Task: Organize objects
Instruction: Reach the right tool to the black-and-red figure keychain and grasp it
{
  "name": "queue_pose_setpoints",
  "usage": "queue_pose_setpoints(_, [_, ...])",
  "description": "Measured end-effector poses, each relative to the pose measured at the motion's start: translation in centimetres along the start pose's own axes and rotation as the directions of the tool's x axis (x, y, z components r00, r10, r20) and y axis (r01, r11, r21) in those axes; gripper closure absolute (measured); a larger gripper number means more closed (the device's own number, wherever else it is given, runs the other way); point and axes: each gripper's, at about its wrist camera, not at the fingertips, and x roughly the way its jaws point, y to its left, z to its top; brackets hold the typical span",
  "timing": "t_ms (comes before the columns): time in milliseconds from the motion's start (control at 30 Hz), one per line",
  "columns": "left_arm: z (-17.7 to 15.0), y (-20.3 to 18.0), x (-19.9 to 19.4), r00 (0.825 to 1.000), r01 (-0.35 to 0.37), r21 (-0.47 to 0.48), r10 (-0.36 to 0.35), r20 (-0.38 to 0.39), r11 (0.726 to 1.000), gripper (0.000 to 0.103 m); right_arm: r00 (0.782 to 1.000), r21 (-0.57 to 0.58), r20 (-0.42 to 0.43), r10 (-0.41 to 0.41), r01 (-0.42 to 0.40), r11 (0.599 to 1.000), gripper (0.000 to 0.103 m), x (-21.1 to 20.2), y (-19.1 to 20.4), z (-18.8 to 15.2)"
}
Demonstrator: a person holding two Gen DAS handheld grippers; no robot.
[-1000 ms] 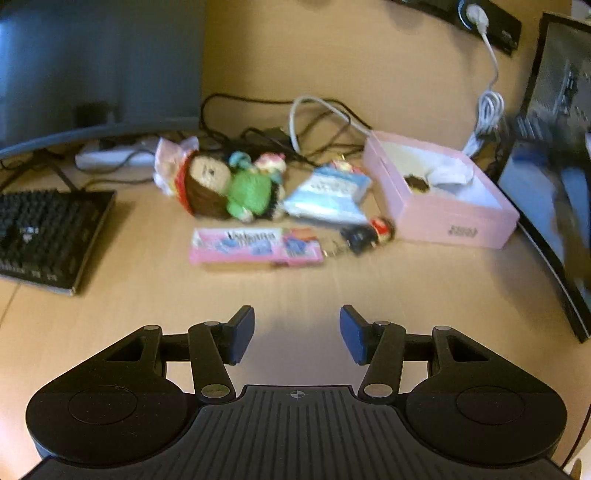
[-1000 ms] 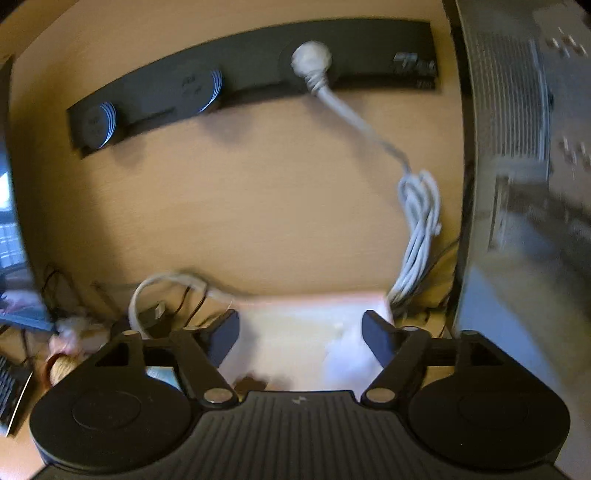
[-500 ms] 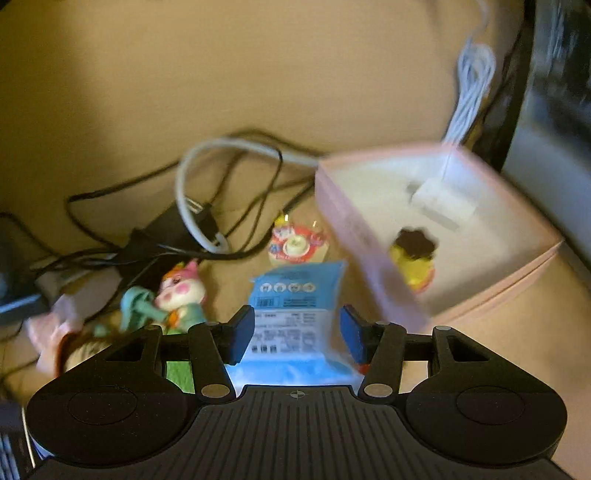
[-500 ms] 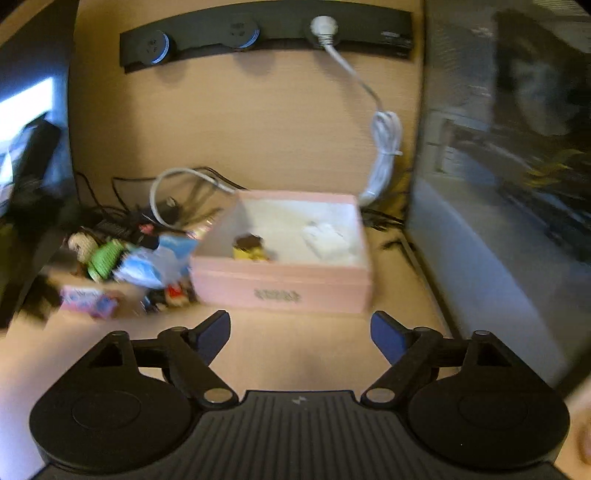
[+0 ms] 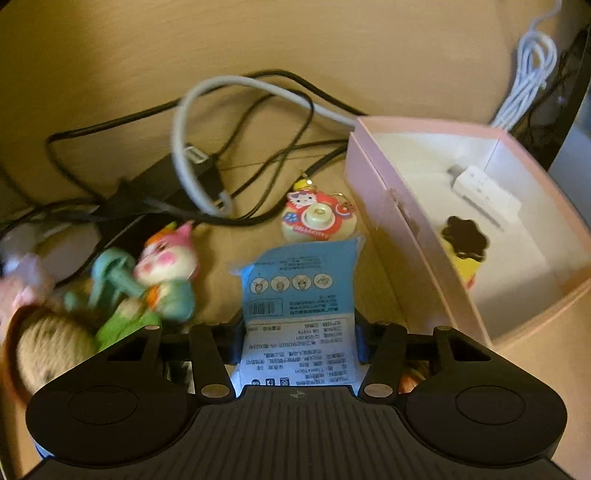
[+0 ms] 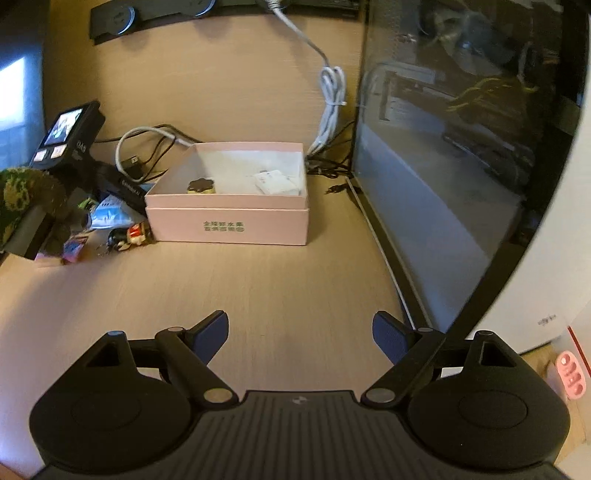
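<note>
Office/home desk: wood desktop (image 6: 258,288), curved monitor (image 6: 461,147) right of the tongs, wall power strip (image 6: 147,14) and cables (image 5: 236,122) ahead.

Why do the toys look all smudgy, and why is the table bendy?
Left wrist view: the toys on the left are motion-blurred, while the blue packet looks sharper. Right wrist view: the fisheye lens curves the table, and the glossy dark panel shows reflections.
</note>
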Motion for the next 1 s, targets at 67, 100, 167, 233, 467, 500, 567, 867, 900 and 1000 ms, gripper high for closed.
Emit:
queue_pose_setpoints(67, [-1.5, 0.7, -2.6, 0.998, 0.047, -0.05, -0.045, 0.038, 0.998, 0.047, 1.0, -0.018, -0.009, 0.03, -0.03, 0.999, 0.015, 0.6, 0.5, 0.2])
queue_pose_setpoints(100, [-2.4, 1.2, -4.2, 0.996, 0.074, -0.08, -0.069, 0.061, 0.994, 0.047, 0.999, -0.025, -0.013, 0.046, -0.046, 0.999, 0.015, 0.9, 0.8, 0.4])
queue_pose_setpoints(167, [-4.6, 2.3, -7.6, 0.989, 0.119, -0.135, -0.107, 0.099, 0.984, 0.047, 0.996, -0.04, -0.023, 0.085, -0.086, 0.995, 0.015, 1.8, 1.7, 0.9])
queue_pose_setpoints(233, [-7.2, 3.3, -10.9, 0.985, 0.139, -0.185, -0.117, 0.124, 0.973, 0.047, 0.989, -0.063, -0.032, 0.145, -0.147, 0.987, 0.015, 2.9, 3.1, 1.6])
queue_pose_setpoints(467, [-16.0, 6.1, -17.6, 0.997, 0.044, -0.345, -0.018, 0.079, 0.938, 0.047, 0.951, -0.223, 0.005, 0.31, -0.301, 0.927, 0.019, 6.3, 10.9, 4.5])
queue_pose_setpoints(500, [-17.0, 6.5, -18.4, 0.997, 0.021, -0.367, 0.006, 0.073, 0.93, 0.047, 0.945, -0.276, 0.018, 0.327, -0.31, 0.91, 0.023, 6.9, 12.7, 4.9])
queue_pose_setpoints(567, [-18.6, 7.4, -19.7, 0.997, -0.012, -0.407, 0.043, 0.067, 0.914, 0.047, 0.942, -0.358, 0.027, 0.334, -0.303, 0.883, 0.047, 8.1, 15.6, 5.6])
queue_pose_setpoints(867, [-21.2, 9.6, -22.7, 0.995, -0.059, -0.412, 0.086, 0.047, 0.909, 0.047, 0.96, -0.395, -0.057, 0.276, -0.275, 0.876, 0.063, 14.8, 22.3, 7.3])
queue_pose_setpoints(900, [-21.2, 9.8, -22.5, 0.996, -0.054, -0.414, 0.08, 0.044, 0.908, 0.047, 0.955, -0.371, -0.08, 0.287, -0.296, 0.88, 0.063, 14.5, 21.8, 7.0])
queue_pose_setpoints(1000, [-20.7, 9.6, -21.4, 0.998, -0.026, -0.414, 0.046, 0.038, 0.91, 0.047, 0.951, -0.379, -0.095, 0.295, -0.308, 0.873, 0.063, 11.9, 20.3, 4.9])
